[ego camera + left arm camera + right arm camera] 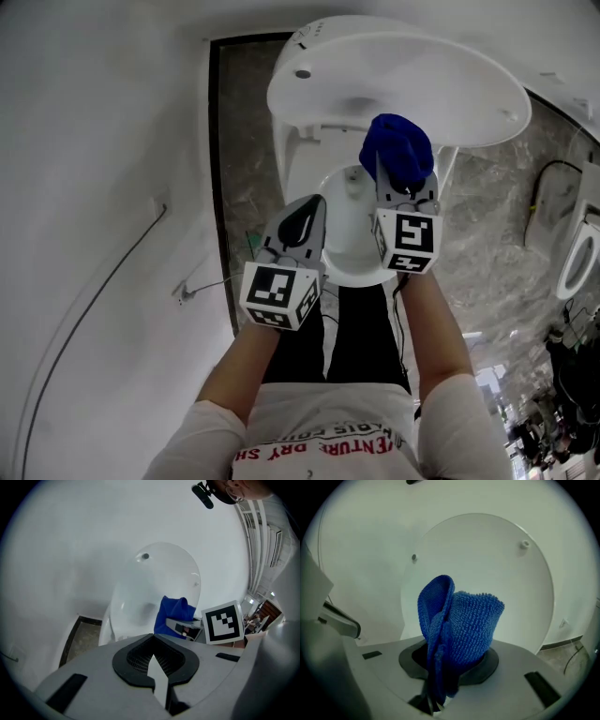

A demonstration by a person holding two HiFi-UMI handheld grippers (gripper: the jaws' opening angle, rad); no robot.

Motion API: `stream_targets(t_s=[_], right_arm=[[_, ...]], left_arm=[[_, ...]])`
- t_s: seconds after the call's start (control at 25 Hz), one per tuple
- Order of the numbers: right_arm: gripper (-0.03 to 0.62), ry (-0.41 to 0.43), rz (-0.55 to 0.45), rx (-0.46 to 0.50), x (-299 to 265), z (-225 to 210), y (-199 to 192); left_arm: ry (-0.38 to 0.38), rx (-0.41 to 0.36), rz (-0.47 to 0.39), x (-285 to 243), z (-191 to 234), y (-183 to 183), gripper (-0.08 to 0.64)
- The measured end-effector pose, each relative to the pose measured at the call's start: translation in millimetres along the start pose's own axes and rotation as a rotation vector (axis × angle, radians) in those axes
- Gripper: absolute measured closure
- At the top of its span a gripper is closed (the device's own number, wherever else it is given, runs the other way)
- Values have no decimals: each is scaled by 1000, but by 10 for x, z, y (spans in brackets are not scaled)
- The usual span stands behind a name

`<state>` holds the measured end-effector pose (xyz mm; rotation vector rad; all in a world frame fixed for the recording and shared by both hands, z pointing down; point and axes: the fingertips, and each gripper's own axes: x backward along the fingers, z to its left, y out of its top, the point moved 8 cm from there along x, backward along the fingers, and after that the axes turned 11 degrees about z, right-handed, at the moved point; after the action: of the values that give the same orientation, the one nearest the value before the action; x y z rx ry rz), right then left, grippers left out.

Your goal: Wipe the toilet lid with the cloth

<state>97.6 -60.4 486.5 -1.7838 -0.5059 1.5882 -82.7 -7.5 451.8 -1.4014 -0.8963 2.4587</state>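
Poised at the start of wiping, with cloth [461, 625] pinched in right gripper [440, 688] near the upright lid [487, 550], contact unclear, and left gripper [157, 670] closed on nothing; next, likely pressing cloth flat to lid and sweeping across its face

Lower end of the cloth [459, 625] out of sight within the right hand-held gripper [447, 667]

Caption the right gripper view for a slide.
Right gripper clamps a bunched blue cloth, held up in front of the raised white toilet lid.
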Motion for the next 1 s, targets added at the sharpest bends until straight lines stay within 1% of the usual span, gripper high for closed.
stream_targets(t_s=[0.24,0.4,0.52,0.64,0.88,1.0], right_arm=[[499,159,54,39,-494,780,12],[499,212,75,74,-797,1126,47],[499,221,86,67,-971,1249,49],[499,204,89,54,-1105,1248,71],[499,184,78,74,-1152,1190,90],[499,169,75,64,-1149,1123,53]], left_arm=[[50,33,-2,199,521,-108,554],[92,64,-1,305,846,-160,554],[112,83,0,349,1022,-208,554],[117,93,7,350,1122,-243,554],[108,90,18,351,1154,-289,554],[97,76,22,336,1115,-287,554]])
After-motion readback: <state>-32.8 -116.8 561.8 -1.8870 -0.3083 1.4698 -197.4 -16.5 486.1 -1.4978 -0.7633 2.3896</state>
